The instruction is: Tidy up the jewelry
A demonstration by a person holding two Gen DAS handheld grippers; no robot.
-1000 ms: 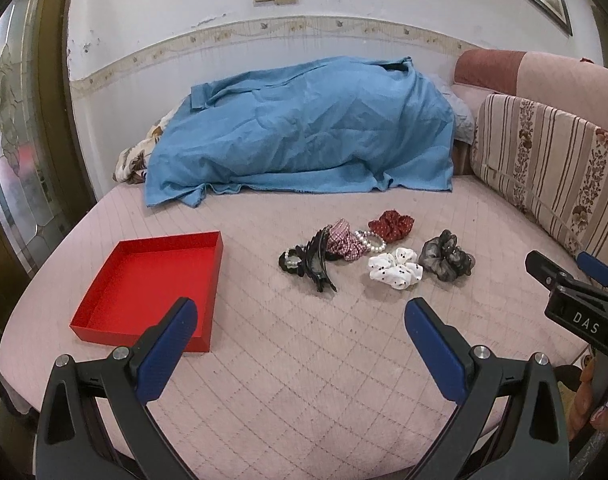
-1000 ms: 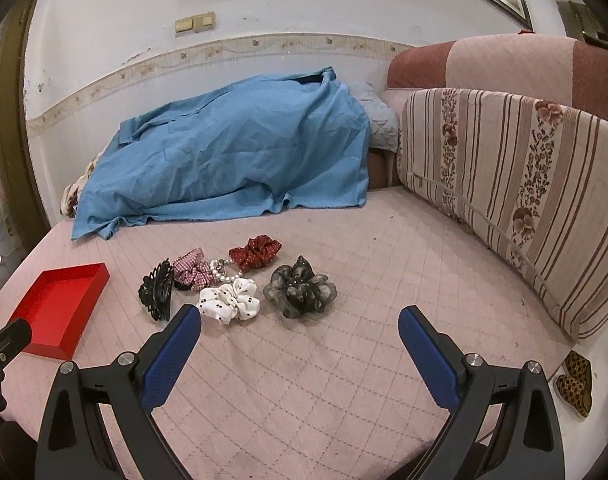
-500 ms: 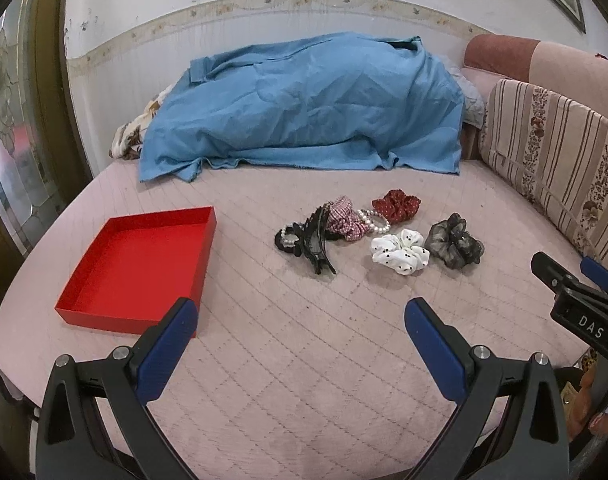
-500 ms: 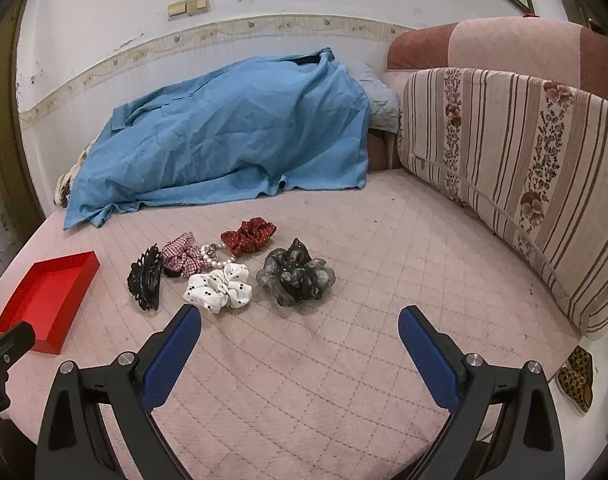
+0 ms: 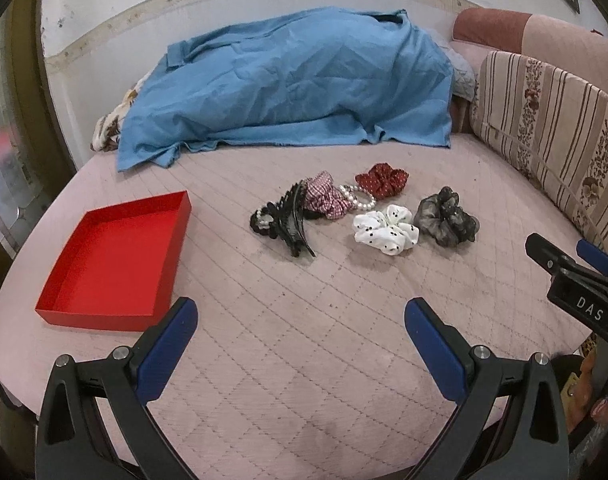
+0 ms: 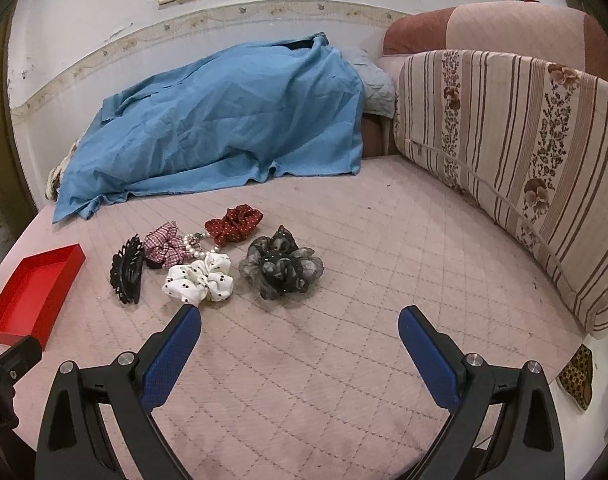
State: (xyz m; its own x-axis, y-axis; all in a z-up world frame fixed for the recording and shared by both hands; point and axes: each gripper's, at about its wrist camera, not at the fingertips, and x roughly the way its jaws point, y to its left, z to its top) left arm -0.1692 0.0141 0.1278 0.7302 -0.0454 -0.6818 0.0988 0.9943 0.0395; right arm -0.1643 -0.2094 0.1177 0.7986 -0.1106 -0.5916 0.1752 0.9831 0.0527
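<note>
Hair accessories lie grouped on the pink quilted bed: a black claw clip, a pink checked scrunchie, a pearl bracelet, a red dotted scrunchie, a white dotted scrunchie and a grey sheer scrunchie. An empty red tray lies to their left. My left gripper is open and empty, short of the group. My right gripper is open and empty, just short of the white and grey scrunchies.
A blue cloth covers a heap at the back of the bed. Striped floral cushions line the right side. The bed's front edge is just below both grippers. Patterned slippers lie on the floor at right.
Both grippers have moved forward and lower toward the accessories, which now look larger. Both stay open. No object has moved.
</note>
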